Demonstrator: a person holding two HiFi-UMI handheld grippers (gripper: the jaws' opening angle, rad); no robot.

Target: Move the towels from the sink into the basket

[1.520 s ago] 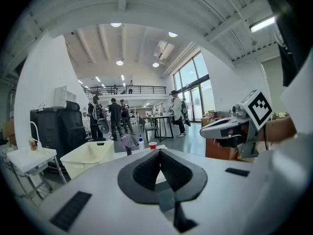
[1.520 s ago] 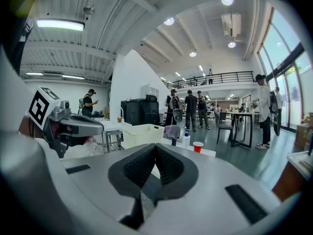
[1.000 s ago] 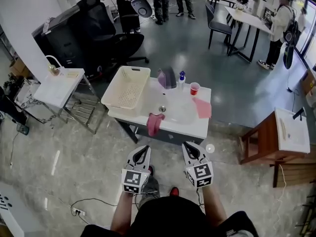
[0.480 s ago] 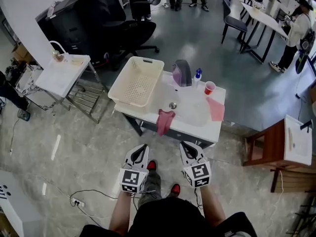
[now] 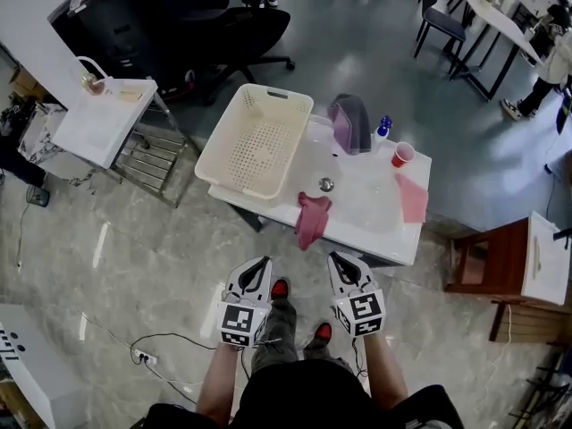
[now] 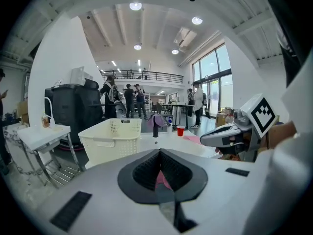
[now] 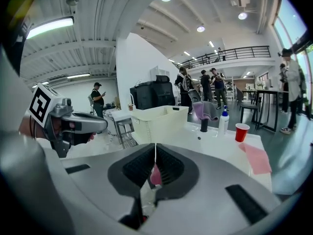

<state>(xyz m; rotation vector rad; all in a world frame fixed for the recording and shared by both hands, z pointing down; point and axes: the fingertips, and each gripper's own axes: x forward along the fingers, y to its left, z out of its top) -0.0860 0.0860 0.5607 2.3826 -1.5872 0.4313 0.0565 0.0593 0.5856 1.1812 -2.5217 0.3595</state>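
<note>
Currently the tabletop (image 5: 380, 231) carries the empty basket (image 5: 255, 141) at its left end. Three towels lie outside it: a purple towel (image 5: 350, 119) at the far edge, a light pink towel (image 5: 412, 197) near the right end, a dark pink towel (image 5: 312, 220) draped over the near edge. The left tongs (image 5: 260, 263) and right tongs (image 5: 337, 259) are closed on nothing, short of that edge. Assessment: no transfer completed; all three outstanding.

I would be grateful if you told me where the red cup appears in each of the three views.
Head view: red cup, upper right of the picture.
Left gripper view: red cup, small, just right of centre.
Right gripper view: red cup, right of centre.
Shared landmark: white basket, left of the cup in every view.
</note>
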